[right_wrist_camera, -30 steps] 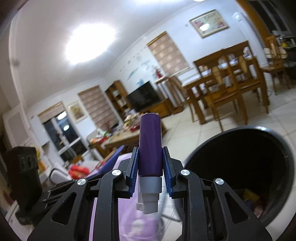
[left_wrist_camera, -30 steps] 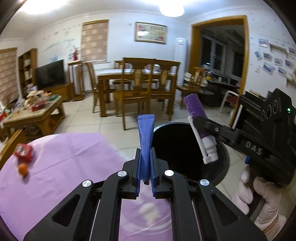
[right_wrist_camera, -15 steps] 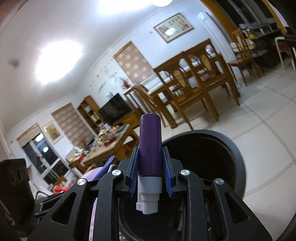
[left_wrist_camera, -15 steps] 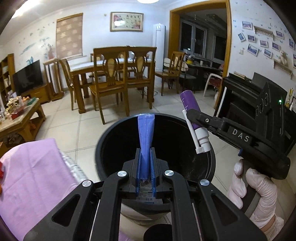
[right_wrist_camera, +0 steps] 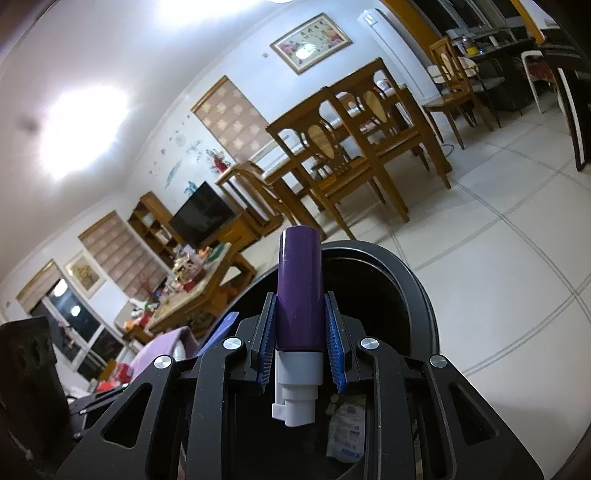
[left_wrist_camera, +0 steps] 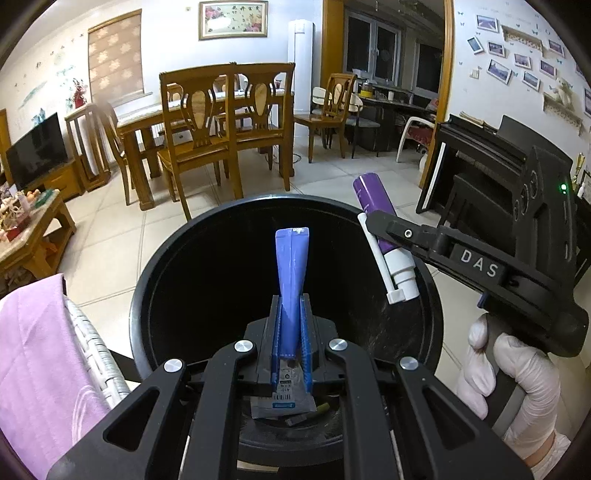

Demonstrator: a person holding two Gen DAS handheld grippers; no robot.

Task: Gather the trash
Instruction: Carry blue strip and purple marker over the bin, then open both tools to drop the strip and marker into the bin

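We see a wooden dining table (left_wrist_camera: 147, 122) with chairs (left_wrist_camera: 192, 147), a dark television (left_wrist_camera: 37, 153), a framed picture (left_wrist_camera: 232, 19) and purple cloth (left_wrist_camera: 40, 354).

Tiled floor (left_wrist_camera: 332, 177), black bin (left_wrist_camera: 155, 280) on it

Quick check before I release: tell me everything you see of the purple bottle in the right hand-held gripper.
The purple bottle is a glossy plastic-looking cylinder with a flat end, plus a white pump head and thin white spout at the other end. The right hand-held gripper is shut on it, blue pads pressing both sides of its body near the pump. In the left wrist view it is tilted, pump end lowest, over the black trash bin by its rim, touching nothing else.
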